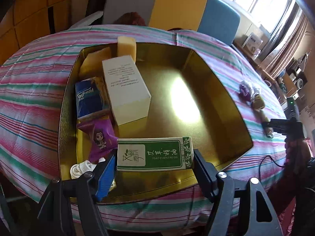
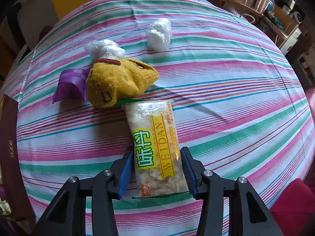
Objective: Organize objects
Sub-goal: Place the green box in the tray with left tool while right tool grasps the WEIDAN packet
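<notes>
My left gripper (image 1: 154,165) is shut on a green and white essential oil box (image 1: 153,154) and holds it over the near end of a gold tin box (image 1: 220,90). Inside the tin lie a white carton (image 1: 126,90), a blue tissue pack (image 1: 88,98), a purple snack packet (image 1: 100,137), a yellow sponge (image 1: 127,47) and a white cord (image 1: 82,168). My right gripper (image 2: 156,169) is shut on a clear WEIDAN snack packet (image 2: 155,147) lying on the striped cloth (image 2: 236,98). A yellow sock (image 2: 118,80) touches the packet's far end.
A purple packet (image 2: 69,84) lies left of the sock. Two crumpled white plastic bags (image 2: 104,48) (image 2: 159,34) lie beyond it. The tin's dark outer wall (image 2: 9,147) stands at the left edge. Pillows (image 1: 177,5) and a cluttered desk (image 1: 291,74) lie beyond the bed.
</notes>
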`<state>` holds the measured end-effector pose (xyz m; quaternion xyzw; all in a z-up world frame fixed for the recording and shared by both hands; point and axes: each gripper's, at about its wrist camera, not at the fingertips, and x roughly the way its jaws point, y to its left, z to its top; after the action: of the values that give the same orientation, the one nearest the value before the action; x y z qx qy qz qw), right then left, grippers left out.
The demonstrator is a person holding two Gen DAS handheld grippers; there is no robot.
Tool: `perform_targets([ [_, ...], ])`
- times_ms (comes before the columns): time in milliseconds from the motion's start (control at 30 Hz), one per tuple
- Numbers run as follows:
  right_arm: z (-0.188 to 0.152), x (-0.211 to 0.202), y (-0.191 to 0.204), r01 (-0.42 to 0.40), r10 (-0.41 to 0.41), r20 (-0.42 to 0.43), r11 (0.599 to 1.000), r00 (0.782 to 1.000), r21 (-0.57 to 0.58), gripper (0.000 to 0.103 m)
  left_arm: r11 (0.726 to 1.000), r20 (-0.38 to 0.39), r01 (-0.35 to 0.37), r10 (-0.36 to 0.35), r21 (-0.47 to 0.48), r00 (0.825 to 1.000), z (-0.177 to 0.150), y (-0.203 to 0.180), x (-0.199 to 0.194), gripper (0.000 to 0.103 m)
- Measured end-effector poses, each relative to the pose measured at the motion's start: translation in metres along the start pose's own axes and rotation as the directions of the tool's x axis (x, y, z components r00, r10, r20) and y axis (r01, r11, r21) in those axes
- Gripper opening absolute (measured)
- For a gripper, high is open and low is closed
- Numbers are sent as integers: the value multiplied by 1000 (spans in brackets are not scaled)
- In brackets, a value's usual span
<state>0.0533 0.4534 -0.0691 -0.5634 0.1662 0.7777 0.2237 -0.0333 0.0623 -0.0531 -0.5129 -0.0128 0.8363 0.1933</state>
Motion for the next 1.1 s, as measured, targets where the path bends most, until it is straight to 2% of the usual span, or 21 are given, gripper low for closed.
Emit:
perform_targets([
  [200,0,1,5,1,-1,0,1000,1000,1,49,1000,-68,-28,28,-7,997,-5,4,21,74],
  [433,-3,2,12,1,-1,0,1000,1000,4,50,999,-56,-36,35,-11,998,-9,6,24,75],
  [900,-2,-1,14,-1,1,-1,1000,1000,7,53,996,8,-88,88,18,996,-6,4,8,78],
  [1100,0,-2,15,3,-3,0,1000,1000,3,53,991,83,-127,123,41,989,-6,3,-12,79],
])
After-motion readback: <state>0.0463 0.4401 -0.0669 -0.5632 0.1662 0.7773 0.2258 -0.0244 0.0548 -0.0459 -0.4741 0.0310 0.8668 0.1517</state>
